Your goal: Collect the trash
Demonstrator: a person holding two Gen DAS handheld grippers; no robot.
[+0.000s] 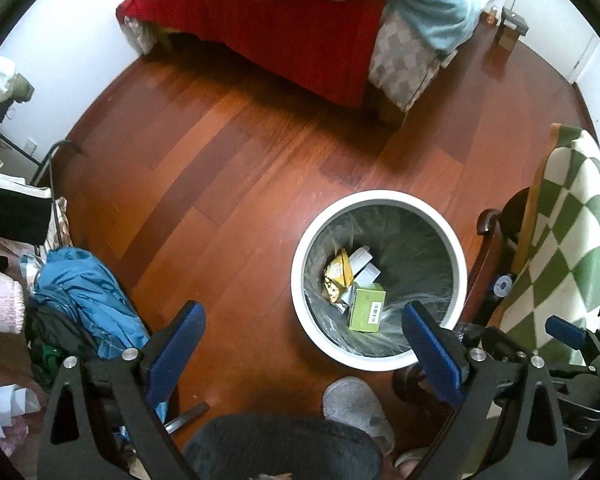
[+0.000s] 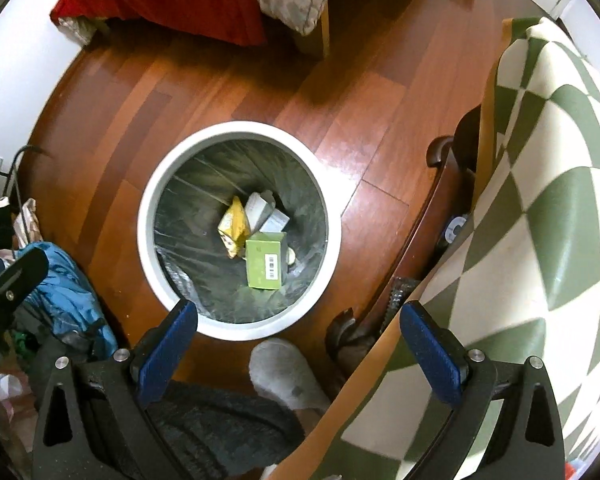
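Presently, left wrist view:
Left hand-held gripper (image 1: 304, 342): released, blue pads wide apart, nothing between them, above the floor.
Trash bin (image 1: 456, 248): white, round, lined with a clear bag, on the wooden floor (image 1: 220, 168) beside a dark wooden chair leg.
Bin contents: green box (image 1: 367, 307), yellow packet (image 1: 339, 276), pale cartons.
Bed (image 1: 284, 28): red cover, light blue blanket, far side.
Blue cloth (image 1: 88, 296): heaped at left.
Checkered cloth (image 1: 560, 248): green and cream, at right.
Slipper (image 1: 356, 408): grey, near the bin.

Right wrist view:
Right hand-held gripper (image 2: 298, 344): released, pads wide apart, empty.
Trash bin (image 2: 148, 216): below, left of centre; green box (image 2: 265, 258) and yellow packet (image 2: 233, 226) inside.
Checkered cloth (image 2: 540, 220): beside the right pad.
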